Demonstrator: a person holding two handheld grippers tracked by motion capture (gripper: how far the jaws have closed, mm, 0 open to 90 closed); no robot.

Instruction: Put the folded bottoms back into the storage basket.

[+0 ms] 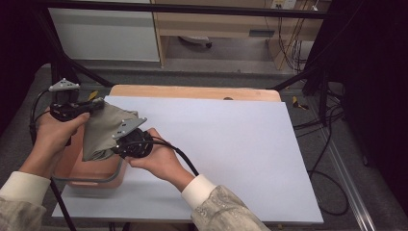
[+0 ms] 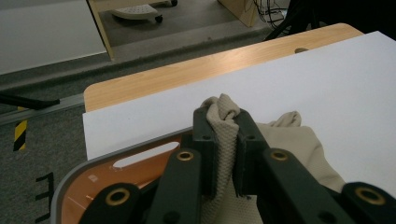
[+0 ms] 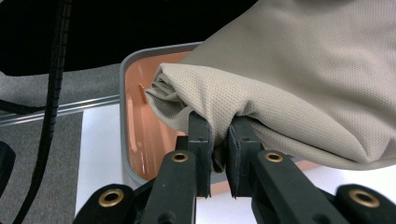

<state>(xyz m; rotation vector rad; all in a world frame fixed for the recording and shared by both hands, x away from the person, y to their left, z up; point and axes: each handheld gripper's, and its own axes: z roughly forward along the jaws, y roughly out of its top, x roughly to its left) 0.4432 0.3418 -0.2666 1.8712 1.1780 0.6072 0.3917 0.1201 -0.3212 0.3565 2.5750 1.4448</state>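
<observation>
A beige knitted cloth (image 1: 103, 130) hangs folded between both grippers, above an orange bin with a grey rim (image 1: 91, 180) at the table's left edge. My left gripper (image 1: 96, 103) is shut on the cloth's upper far corner; the left gripper view has a bunch of cloth (image 2: 227, 116) pinched between its jaws. My right gripper (image 1: 115, 147) is shut on the cloth's lower fold, which the right gripper view shows as a fold of cloth (image 3: 215, 107) clamped over the bin's rim (image 3: 122, 116).
A white sheet (image 1: 231, 149) covers most of the wooden table (image 1: 192, 91). Black frame bars and cables (image 1: 327, 125) stand around the table. A cable (image 3: 51, 102) hangs at the left of the right gripper view.
</observation>
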